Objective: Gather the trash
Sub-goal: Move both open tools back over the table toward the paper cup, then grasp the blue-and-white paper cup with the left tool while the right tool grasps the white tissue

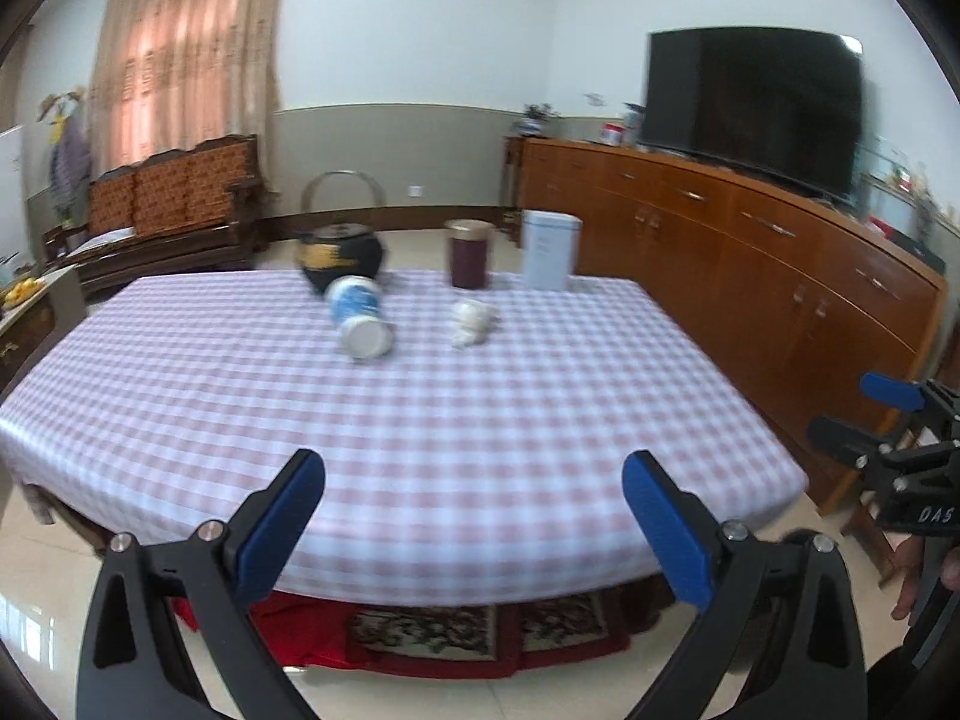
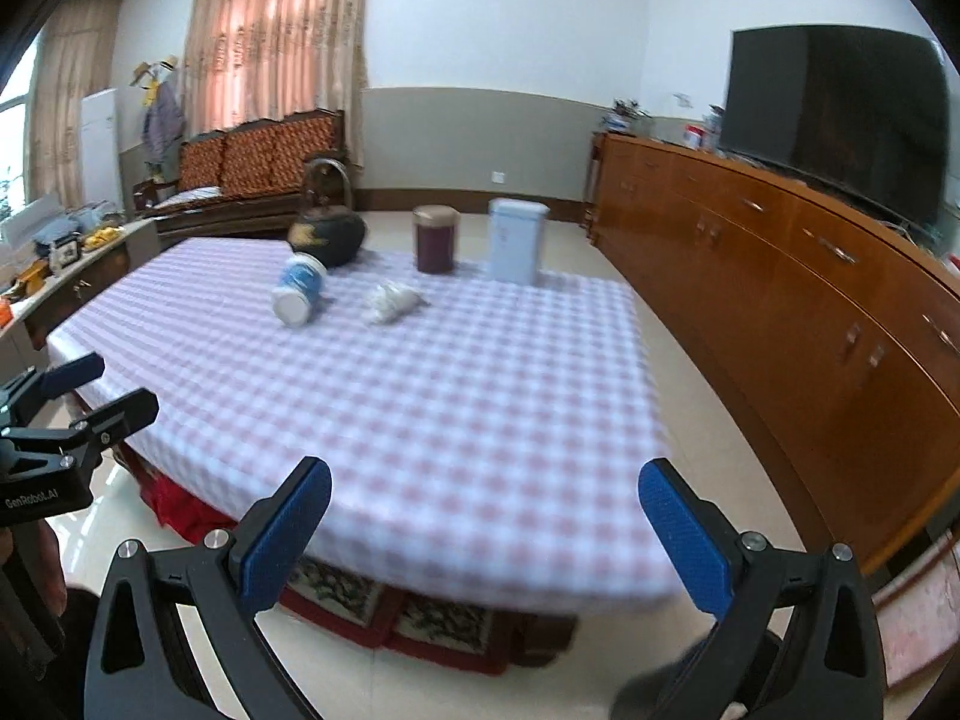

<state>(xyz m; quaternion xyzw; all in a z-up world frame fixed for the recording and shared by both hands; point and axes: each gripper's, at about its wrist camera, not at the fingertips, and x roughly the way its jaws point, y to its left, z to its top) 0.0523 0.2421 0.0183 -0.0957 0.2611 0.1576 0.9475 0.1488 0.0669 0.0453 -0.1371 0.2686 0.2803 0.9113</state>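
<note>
Both grippers, left gripper (image 1: pixel 474 519) and right gripper (image 2: pixel 485 531), low in frame, jaws wide apart, empty. Upper middle, on the checked desk (image 1: pixel 420 420): crumpled paper (image 1: pixel 472 323), probably light and soft, pinchable anywhere; tipped cup (image 1: pixel 360 324), likely light, best gripped across its sides. Blurred; contents unclear.

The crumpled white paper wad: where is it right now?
The paper wad lies on the checked tablecloth toward the far end, right of the tipped blue-and-white container, in front of the maroon jar.

A black kettle (image 1: pixel 343 255), maroon jar (image 1: pixel 468 253) and white tin (image 1: pixel 549 249) stand on the checked table (image 1: pixel 420 420); a television (image 1: pixel 753 105) tops the sideboard (image 1: pixel 750 264).
</note>
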